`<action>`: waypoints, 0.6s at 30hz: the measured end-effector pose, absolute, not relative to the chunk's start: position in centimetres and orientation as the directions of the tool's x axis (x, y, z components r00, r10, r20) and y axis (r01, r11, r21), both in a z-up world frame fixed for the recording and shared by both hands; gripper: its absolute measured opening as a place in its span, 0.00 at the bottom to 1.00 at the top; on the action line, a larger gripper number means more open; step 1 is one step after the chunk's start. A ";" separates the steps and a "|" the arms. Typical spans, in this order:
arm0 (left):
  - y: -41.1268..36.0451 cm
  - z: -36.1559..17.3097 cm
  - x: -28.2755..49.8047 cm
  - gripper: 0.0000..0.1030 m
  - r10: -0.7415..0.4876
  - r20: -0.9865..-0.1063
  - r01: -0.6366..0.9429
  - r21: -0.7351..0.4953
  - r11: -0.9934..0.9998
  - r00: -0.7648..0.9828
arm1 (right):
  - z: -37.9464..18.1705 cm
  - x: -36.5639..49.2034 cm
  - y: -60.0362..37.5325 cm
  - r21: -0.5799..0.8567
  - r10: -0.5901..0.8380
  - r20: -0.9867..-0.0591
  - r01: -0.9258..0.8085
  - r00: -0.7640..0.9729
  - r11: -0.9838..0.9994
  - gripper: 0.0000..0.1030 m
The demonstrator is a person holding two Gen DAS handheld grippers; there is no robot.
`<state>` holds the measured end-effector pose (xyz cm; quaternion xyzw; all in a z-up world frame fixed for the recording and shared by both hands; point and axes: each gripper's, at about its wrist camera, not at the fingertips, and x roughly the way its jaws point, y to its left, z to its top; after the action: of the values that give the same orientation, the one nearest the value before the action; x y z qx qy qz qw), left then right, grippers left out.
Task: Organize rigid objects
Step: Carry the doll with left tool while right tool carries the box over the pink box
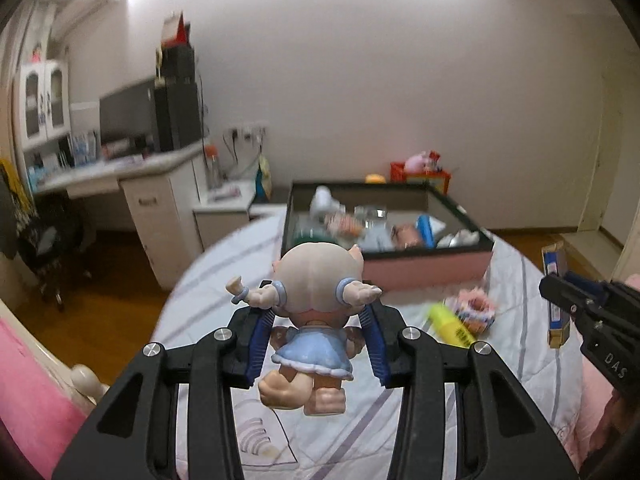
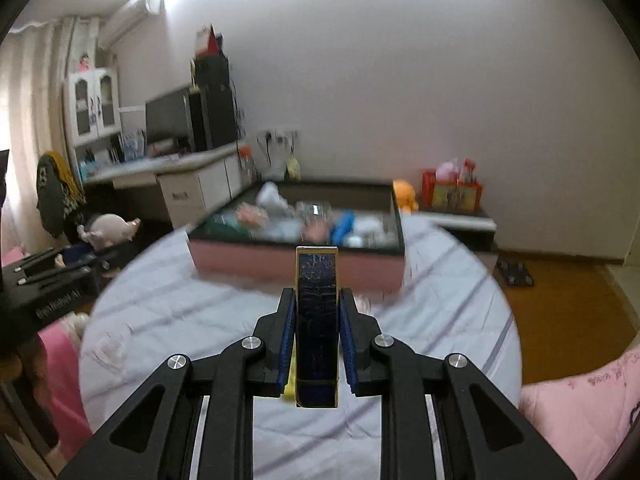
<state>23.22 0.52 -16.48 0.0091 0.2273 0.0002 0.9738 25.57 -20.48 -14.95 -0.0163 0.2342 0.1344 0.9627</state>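
Note:
My left gripper (image 1: 316, 316) is shut on a doll figurine (image 1: 316, 308) with a bald head and a blue dress, held above the bed. My right gripper (image 2: 316, 312) is shut on a dark blue box (image 2: 317, 320) with gold edges, held upright; both also show at the right of the left wrist view (image 1: 556, 300). A pink box with a black rim (image 1: 424, 268) holds several small items on the bed ahead (image 2: 296, 260). A yellow highlighter (image 1: 452, 326) and a pink patterned item (image 1: 474, 306) lie on the sheet in front of it.
The bed has a white striped sheet (image 1: 400, 420) and pink bedding (image 2: 580, 408) at the sides. A white desk (image 1: 152, 196) with a monitor stands left. A red basket (image 1: 420, 174) sits behind the box. The floor is wooden (image 2: 560, 300).

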 end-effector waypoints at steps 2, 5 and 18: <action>0.4 -15.3 22.6 0.41 0.003 -0.411 0.005 0.016 1.000 0.912 | -13.7 25.2 -20.3 0.036 0.269 -0.423 -0.281 0.865 0.959 0.20; 0.3 -13.5 21.7 0.41 0.001 -0.360 0.005 0.016 1.000 0.933 | -11.6 24.4 -19.8 0.026 0.278 -0.361 -0.288 0.890 0.957 0.20; -0.3 -8.8 19.5 0.42 -0.019 -0.207 0.026 0.031 0.999 0.978 | -8.1 24.0 -18.8 0.000 0.289 -0.250 -0.298 0.924 0.955 0.20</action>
<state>19.50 -0.33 -8.82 0.0169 0.1039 -0.0114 0.9944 24.00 -18.78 -8.09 -0.0188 0.1244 0.1495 0.9807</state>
